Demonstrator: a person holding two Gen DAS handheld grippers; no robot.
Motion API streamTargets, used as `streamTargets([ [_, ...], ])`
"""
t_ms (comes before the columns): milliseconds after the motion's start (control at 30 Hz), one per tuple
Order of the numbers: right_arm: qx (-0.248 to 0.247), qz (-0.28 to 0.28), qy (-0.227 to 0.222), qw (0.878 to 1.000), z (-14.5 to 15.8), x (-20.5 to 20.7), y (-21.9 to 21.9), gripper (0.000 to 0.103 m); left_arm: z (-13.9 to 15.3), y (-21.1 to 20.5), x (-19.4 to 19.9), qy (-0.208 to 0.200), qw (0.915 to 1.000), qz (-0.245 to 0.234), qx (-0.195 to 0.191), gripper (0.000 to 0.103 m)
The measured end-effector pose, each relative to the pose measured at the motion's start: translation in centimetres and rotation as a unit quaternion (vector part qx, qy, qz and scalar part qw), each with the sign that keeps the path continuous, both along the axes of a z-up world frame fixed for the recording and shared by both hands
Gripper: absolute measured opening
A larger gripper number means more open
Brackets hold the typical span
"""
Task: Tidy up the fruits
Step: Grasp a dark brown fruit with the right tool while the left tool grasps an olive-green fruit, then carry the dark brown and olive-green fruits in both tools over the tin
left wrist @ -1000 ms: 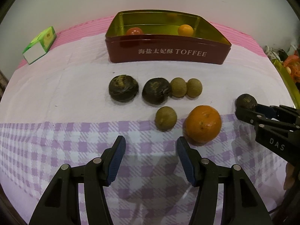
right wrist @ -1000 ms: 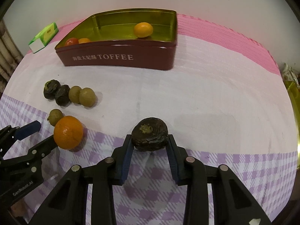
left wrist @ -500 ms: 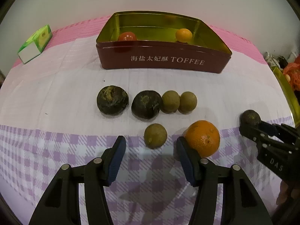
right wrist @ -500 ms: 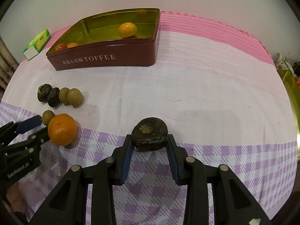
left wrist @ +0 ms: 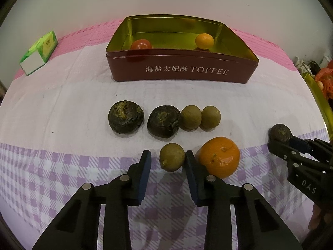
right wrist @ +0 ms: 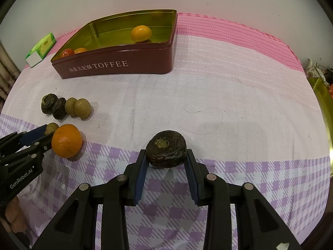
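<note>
Olive-green and round, a small fruit [left wrist: 172,160] sits between the blue pads of my left gripper [left wrist: 168,158], whose jaws are closing around it; the right pad touches its side, and a sliver of gap shows at the left pad. Just right of that gripper, touching its outer finger, lies a big orange [left wrist: 219,160]. Ahead of it runs a row of two dark wrinkled fruits [left wrist: 126,116] and two more olive ones [left wrist: 191,117], all on the pale cloth of the counter [left wrist: 62,104].

My right gripper [right wrist: 166,156] pinches another dark wrinkled fruit [right wrist: 165,148], both pads pressed on its sides, down at the edge of the purple checks. Far ahead and to the left of it stands the red TOFFEE tin [right wrist: 116,66], lid off, with a small orange fruit [right wrist: 141,33] and a red one [right wrist: 67,53] inside. Beyond the tin's left end lies a green and white carton [left wrist: 39,52].
</note>
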State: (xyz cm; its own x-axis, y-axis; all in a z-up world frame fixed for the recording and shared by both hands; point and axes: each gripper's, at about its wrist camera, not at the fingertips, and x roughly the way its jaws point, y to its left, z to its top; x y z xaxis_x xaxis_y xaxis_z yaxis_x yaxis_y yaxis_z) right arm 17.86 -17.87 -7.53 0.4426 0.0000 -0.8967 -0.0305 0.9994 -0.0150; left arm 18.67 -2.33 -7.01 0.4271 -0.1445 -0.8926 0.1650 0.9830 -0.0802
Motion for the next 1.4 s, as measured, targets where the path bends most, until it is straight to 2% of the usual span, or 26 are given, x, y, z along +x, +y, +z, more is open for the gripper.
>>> streamTargets([
  [133, 0.0, 0.0, 0.0, 1.0, 0.0, 0.0, -0.1, 0.033, 0.0, 0.1, 0.0, 0.0, 1.0, 0.006, 0.001, 0.026],
  [1400, -0.006, -0.002, 0.011, 1.0, 0.1, 0.0, 0.0, 0.033, 1.4, 0.7, -0.4, -0.01, 0.9999, 0.006, -0.006, 0.025],
])
